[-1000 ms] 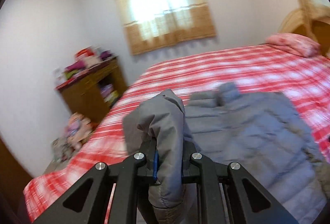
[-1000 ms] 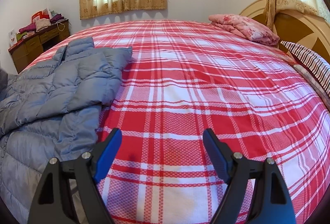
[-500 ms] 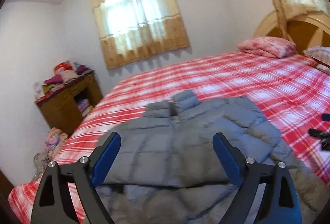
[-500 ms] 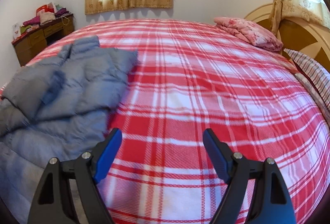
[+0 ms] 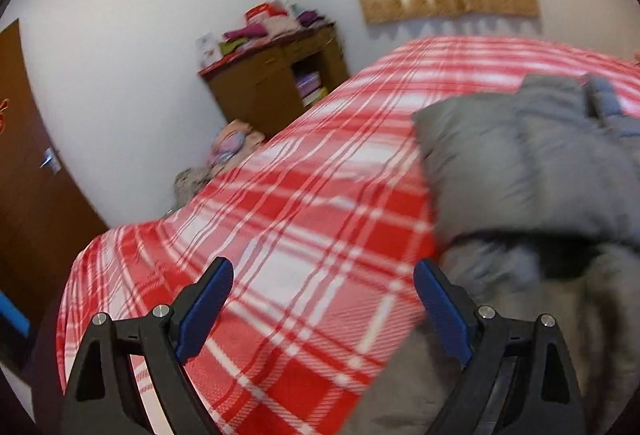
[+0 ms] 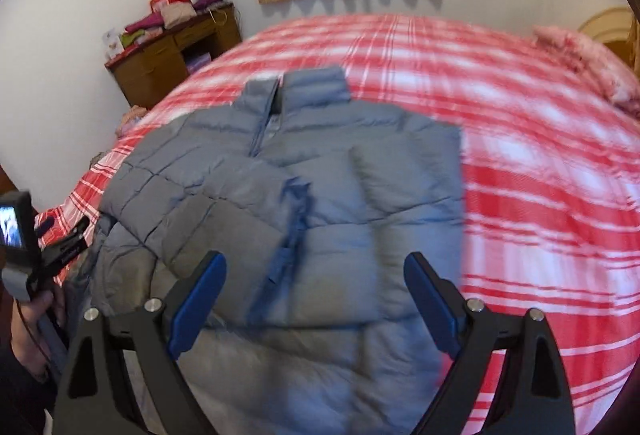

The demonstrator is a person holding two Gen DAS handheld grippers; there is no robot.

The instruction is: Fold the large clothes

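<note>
A grey-blue puffer jacket (image 6: 304,187) lies front-up on the red plaid bed (image 6: 540,195), collar toward the window, both sleeves folded across its chest. My right gripper (image 6: 316,299) is open and empty, above the jacket's lower front. My left gripper (image 5: 324,299) is open and empty, over bare bedspread (image 5: 280,235) at the jacket's left edge; the jacket (image 5: 532,163) fills the right of that view. The left gripper also shows in the right wrist view (image 6: 64,247) at the far left, beside the jacket's hem.
A wooden cabinet (image 5: 272,87) piled with folded clothes stands by the wall left of the bed. A heap of clothes (image 5: 224,159) lies on the floor below it. A brown door (image 5: 28,175) is at far left. A pink pillow (image 6: 588,63) lies at the headboard.
My left gripper let go of the grey sleeve, opened, and swung left off the jacket. My right gripper swung left from bare bedspread to above the jacket.
</note>
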